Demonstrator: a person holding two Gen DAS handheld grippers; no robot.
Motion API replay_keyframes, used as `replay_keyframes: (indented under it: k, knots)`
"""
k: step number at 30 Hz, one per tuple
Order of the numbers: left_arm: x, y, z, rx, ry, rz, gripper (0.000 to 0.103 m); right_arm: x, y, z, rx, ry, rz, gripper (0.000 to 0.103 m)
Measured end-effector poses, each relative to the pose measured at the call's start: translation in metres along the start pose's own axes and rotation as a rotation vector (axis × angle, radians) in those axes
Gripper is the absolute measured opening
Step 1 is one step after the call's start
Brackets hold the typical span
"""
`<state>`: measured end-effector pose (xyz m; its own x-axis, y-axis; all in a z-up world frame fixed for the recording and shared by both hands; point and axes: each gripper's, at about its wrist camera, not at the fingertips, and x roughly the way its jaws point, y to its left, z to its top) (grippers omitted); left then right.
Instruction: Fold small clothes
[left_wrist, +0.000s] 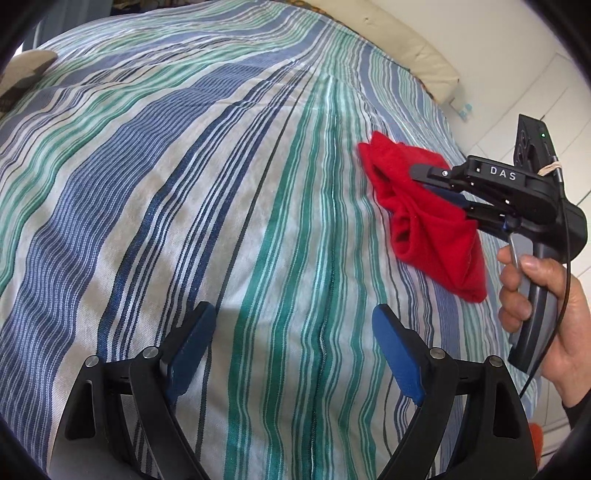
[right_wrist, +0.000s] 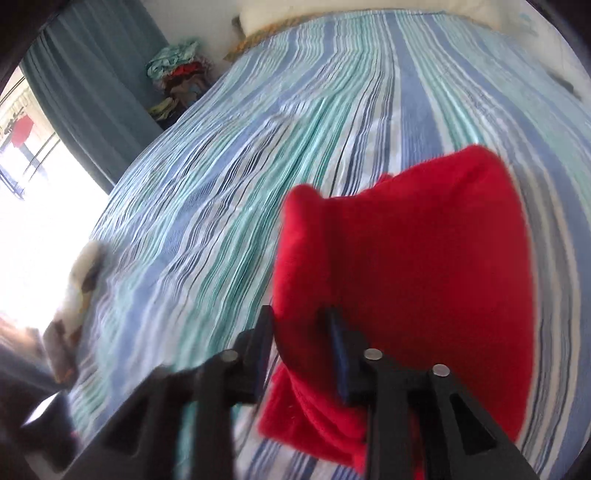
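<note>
My left gripper (left_wrist: 291, 343) hung nearest to me over the striped bedspread (left_wrist: 192, 177), its blue pads (left_wrist: 397, 354) standing wide apart with nothing between them, only the green and blue stripes below. Just beyond it and to the right, my right hand (left_wrist: 543, 310) gripped the handle of my right gripper (right_wrist: 301, 350), which pointed down toward the bed. Its jaws were clamped on the red garment (right_wrist: 406, 258): in the right wrist view the cloth was bunched between the two fingers, pinched near one edge, and the rest draped forward and sideways in loose folds. From the left wrist view the garment lay crumpled at the right side of the bed, partly lifted by the fingers, with its lower end trailing on the bedspread. Farther off, a cream pillow (left_wrist: 406, 48) lay at the head of the bed, and beyond the bed's far corner a heap of clothes (right_wrist: 177, 81) stood beside a teal curtain (right_wrist: 92, 92).
</note>
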<state>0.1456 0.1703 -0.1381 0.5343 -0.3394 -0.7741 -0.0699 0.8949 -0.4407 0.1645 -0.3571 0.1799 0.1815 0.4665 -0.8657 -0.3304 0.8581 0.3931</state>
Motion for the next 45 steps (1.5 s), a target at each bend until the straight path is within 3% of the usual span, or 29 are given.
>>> replay_keyframes:
  k: [2, 4, 6, 7, 9, 12, 15, 19, 22, 27, 32, 36, 38, 41, 43, 45]
  knots:
    - [0.002, 0.000, 0.000, 0.001, 0.002, 0.003, 0.088, 0.003, 0.002, -0.008, 0.006, 0.022, 0.102, 0.038]
    - [0.003, 0.000, 0.001, -0.003, 0.004, 0.003, 0.088, -0.005, 0.000, -0.013, 0.031, 0.041, 0.313, 0.039]
    - [0.004, 0.000, 0.001, -0.008, 0.002, 0.000, 0.089, -0.027, -0.007, -0.014, 0.029, 0.010, 0.392, 0.039]
    - [0.004, 0.000, 0.001, -0.010, 0.001, 0.000, 0.089, -0.040, -0.011, -0.014, 0.015, -0.020, 0.380, 0.039]
    - [0.005, 0.000, 0.001, -0.010, -0.001, 0.001, 0.090, -0.063, -0.029, -0.013, -0.008, -0.082, 0.273, 0.039]
    - [0.007, -0.003, 0.000, 0.002, -0.004, 0.014, 0.091, -0.073, -0.054, -0.016, -0.004, -0.100, 0.142, 0.038]
    - [0.007, -0.005, -0.003, 0.022, -0.013, 0.029, 0.091, -0.059, -0.057, -0.031, -0.012, -0.068, 0.118, 0.038]
    - [0.007, -0.006, -0.005, 0.039, -0.020, 0.038, 0.091, -0.025, -0.029, -0.049, -0.089, -0.027, 0.120, 0.037]
    - [0.006, -0.006, -0.006, 0.045, -0.018, 0.038, 0.091, 0.000, 0.001, -0.071, -0.202, 0.002, 0.073, 0.037]
    - [-0.003, -0.012, -0.002, 0.049, 0.003, 0.038, 0.087, -0.015, 0.013, -0.076, -0.274, -0.012, 0.015, 0.037]
    - [-0.030, -0.063, 0.019, 0.166, -0.075, -0.093, 0.084, -0.083, -0.016, -0.078, -0.270, -0.121, 0.011, 0.037]
    - [-0.013, -0.129, 0.047, 0.298, -0.084, -0.205, 0.084, -0.109, -0.060, -0.062, -0.212, -0.150, -0.057, 0.037]
    - [0.012, -0.152, 0.062, 0.339, -0.059, -0.224, 0.072, -0.111, -0.076, -0.051, -0.192, -0.160, -0.055, 0.037]
    - [0.061, -0.155, 0.074, 0.325, 0.005, -0.167, 0.056, -0.099, -0.086, -0.043, -0.198, -0.139, -0.038, 0.036]
    - [0.090, -0.142, 0.075, 0.305, 0.061, -0.110, 0.050, -0.080, -0.087, -0.046, -0.215, -0.088, -0.029, 0.036]
    - [0.104, -0.130, 0.074, 0.295, 0.087, -0.103, 0.041, -0.053, -0.093, -0.055, -0.240, 0.025, -0.033, 0.036]
